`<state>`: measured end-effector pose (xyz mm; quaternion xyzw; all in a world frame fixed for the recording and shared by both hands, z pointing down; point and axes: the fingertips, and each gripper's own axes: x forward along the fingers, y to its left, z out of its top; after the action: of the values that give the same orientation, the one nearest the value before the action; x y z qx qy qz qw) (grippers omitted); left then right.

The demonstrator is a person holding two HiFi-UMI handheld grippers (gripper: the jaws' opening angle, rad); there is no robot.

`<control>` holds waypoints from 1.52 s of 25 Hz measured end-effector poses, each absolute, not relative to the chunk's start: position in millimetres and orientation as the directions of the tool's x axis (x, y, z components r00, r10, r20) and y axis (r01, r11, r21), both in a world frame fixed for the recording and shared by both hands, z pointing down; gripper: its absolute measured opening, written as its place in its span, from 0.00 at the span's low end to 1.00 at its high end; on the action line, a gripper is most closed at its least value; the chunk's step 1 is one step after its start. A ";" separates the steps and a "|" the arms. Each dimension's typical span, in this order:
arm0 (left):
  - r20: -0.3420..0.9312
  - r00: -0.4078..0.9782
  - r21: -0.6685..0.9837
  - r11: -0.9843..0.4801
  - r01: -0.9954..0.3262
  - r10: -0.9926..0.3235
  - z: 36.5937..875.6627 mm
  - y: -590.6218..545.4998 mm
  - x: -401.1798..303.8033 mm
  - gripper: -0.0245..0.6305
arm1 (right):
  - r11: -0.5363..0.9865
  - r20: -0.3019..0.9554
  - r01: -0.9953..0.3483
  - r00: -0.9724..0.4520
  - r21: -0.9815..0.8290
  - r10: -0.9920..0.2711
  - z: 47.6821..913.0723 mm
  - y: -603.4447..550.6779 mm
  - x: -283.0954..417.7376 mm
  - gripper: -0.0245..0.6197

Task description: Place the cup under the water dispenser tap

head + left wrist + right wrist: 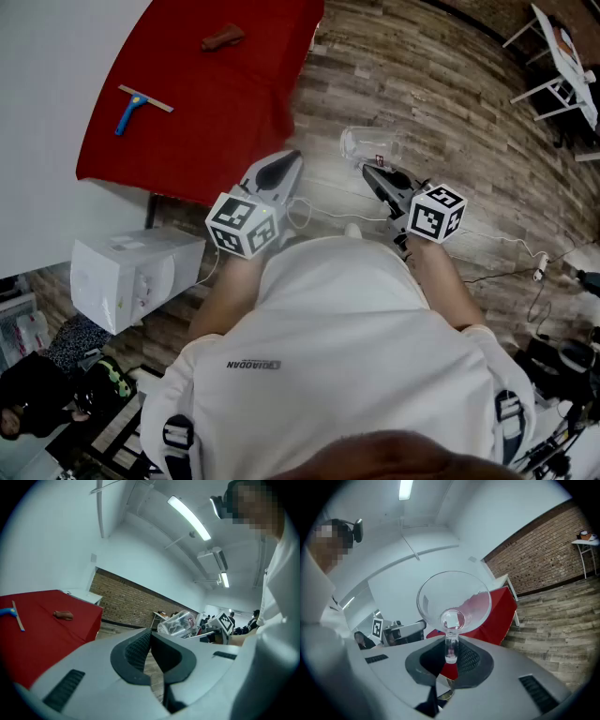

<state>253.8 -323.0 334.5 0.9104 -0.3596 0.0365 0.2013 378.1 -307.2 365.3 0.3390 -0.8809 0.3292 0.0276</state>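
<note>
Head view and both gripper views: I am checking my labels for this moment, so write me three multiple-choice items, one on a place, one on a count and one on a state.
1. Where does the blue-handled squeegee lie?
A. on the red tablecloth
B. on the wooden floor
C. on the white box

2. How many things lie on that cloth?
A. one
B. four
C. two

3. What state is the right gripper in?
A. open and empty
B. shut on the clear plastic cup
C. shut on nothing

Answers:
1 A: the head view shows the squeegee on the red cloth near its left edge.
2 C: only the squeegee and a small brown lump lie there.
3 B: the right gripper view shows its fingers pinching the cup's clear wall.
</note>
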 end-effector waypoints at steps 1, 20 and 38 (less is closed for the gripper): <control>0.212 0.739 0.339 -0.661 -0.669 -0.640 334.5 -322.6 254.5 0.03 | 0.556 0.273 -0.616 -0.769 -0.558 -0.579 365.2 -305.8 378.6 0.10; 0.238 0.750 0.310 -0.684 -0.660 -0.617 333.2 -321.2 260.4 0.03 | 0.545 0.254 -0.613 -0.764 -0.572 -0.593 366.9 -303.7 382.2 0.10; 0.221 0.741 0.303 -0.678 -0.670 -0.634 328.7 -314.7 232.2 0.03 | 0.572 0.256 -0.606 -0.777 -0.553 -0.576 364.9 -293.0 352.5 0.10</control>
<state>232.2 -314.7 328.7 0.9147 -0.3563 0.0490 0.1844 352.5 -293.0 364.9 0.3334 -0.8861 0.3211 0.0235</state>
